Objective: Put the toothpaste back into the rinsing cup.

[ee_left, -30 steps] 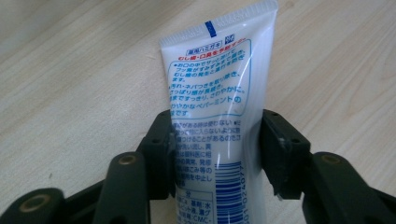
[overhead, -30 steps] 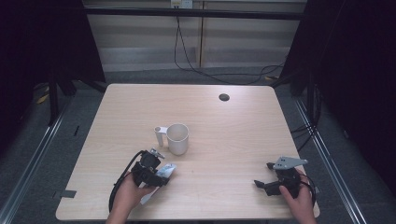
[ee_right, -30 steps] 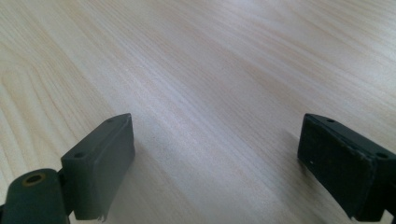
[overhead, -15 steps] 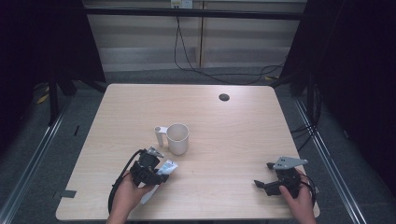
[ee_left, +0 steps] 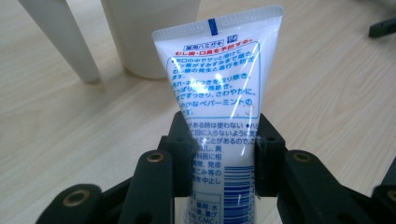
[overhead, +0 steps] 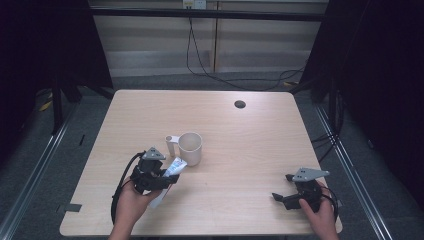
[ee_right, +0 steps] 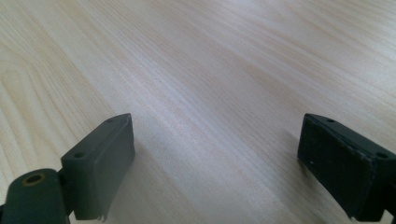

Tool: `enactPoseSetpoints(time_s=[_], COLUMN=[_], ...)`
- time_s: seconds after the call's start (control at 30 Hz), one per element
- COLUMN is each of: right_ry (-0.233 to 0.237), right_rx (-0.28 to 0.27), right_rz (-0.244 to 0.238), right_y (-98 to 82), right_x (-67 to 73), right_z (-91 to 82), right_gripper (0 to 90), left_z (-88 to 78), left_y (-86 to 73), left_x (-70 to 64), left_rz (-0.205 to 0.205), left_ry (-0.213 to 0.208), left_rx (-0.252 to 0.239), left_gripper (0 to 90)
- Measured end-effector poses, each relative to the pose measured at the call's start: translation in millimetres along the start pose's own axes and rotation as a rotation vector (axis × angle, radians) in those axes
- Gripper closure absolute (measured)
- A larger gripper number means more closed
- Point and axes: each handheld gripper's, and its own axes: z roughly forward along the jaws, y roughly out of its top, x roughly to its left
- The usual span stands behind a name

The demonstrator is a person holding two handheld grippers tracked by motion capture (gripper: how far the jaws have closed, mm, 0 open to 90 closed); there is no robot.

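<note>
Clamping a white tube (ee_left: 219,88) across its middle, the left tongs (ee_left: 223,154) point its crimped end toward the cup (overhead: 190,148).

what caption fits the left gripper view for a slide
Left tongs shut on a white toothpaste tube, cream mug behind.

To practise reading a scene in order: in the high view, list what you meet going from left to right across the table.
left gripper clamping the toothpaste tube → cream mug → round grommet → right gripper, jaws open.
</note>
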Motion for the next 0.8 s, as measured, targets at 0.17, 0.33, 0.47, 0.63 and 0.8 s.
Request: enactPoseSetpoints(time_s=[0.17,0.33,0.47,0.63,0.8], right_ry=[0.0,0.0,0.0,0.0,0.0], right_rx=[0.0,0.0,0.0,0.0,0.0], right_rz=[0.0,0.0,0.0,0.0,0.0], right_y=[0.0,0.0,0.0,0.0,0.0], right_x=[0.0,0.0,0.0,0.0,0.0], right_z=[0.0,0.0,0.0,0.0,0.0], right_gripper=[10.6,10.6,10.6,10.6,10.6], left_z=[-6.6,-13.0,-17.3,-20.7,-23.9], left_y=[4.6,10.2,16.2,23.9,32.2], left_x=[0.6,1.5,0.8,0.3,-1.1], left_rz=[-0.001,-0.004,0.002,0.001,0.004], left_ry=[0.006,0.005,0.004,0.005,0.004], left_rx=[-0.049,-0.083,-0.106,-0.124,-0.158], left_gripper=[66.4,66.2,66.0,65.7,65.6])
